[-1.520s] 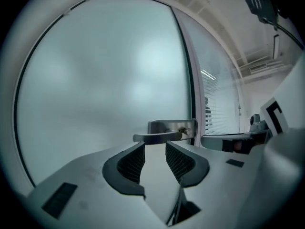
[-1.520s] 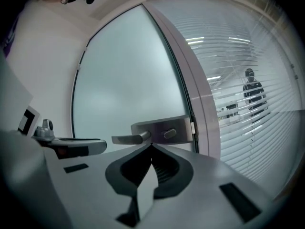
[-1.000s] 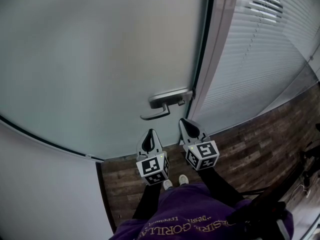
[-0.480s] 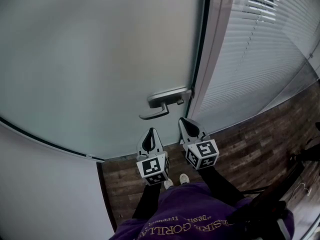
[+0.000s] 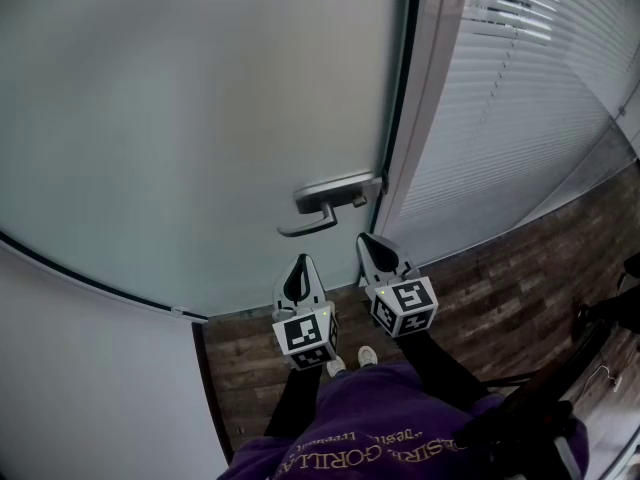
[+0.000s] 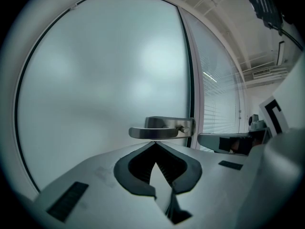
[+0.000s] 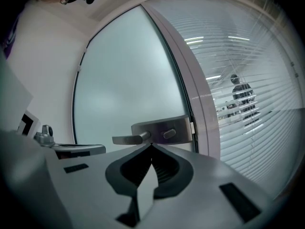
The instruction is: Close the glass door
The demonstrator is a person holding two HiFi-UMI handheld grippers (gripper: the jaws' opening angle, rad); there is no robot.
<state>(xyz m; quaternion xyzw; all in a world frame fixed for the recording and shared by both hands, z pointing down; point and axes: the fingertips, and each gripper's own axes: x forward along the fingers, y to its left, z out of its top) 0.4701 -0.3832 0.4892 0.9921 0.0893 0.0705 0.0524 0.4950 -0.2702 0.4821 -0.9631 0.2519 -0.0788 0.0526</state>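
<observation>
Tongs of left gripper (image 5: 300, 264) and right gripper (image 5: 365, 242) sit closed, touching nothing.

Pale lettering (image 5: 365, 455) runs across the front of the person's purple top (image 5: 400, 408) and appears upside down in the head view. The word "GORILLA" is clear, but the words around it are too small to read. The cube on the left gripper (image 5: 301, 263) and the one on the right gripper (image 5: 366, 241) each carry a black-and-white square marker on the upper face, with no letters or numbers.
</observation>
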